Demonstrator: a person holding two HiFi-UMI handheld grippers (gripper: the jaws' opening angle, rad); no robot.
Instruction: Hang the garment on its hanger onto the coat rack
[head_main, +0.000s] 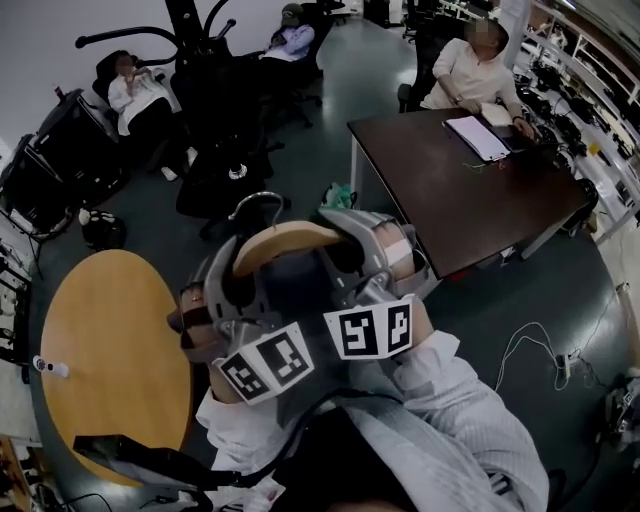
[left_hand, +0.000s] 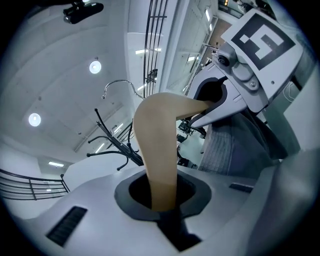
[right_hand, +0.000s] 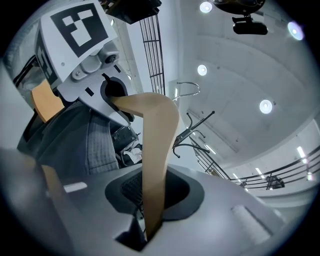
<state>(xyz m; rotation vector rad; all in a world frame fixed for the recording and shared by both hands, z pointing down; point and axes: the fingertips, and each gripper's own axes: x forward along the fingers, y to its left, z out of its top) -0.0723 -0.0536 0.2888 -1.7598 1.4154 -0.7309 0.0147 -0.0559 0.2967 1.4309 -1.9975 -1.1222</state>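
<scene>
Both grippers hold a light wooden hanger up in front of me. Its metal hook stands on top, and a dark grey garment hangs from it between the grippers. My left gripper is shut on the hanger's left arm. My right gripper is shut on the right arm. The black coat rack stands beyond the hook, at the top of the head view. Its curved arms show behind the hanger in both gripper views, apart from the hook.
A round wooden table with a small white object lies at my lower left. A dark desk stands to the right, with a seated person behind it. Two more people sit in chairs around the rack's base.
</scene>
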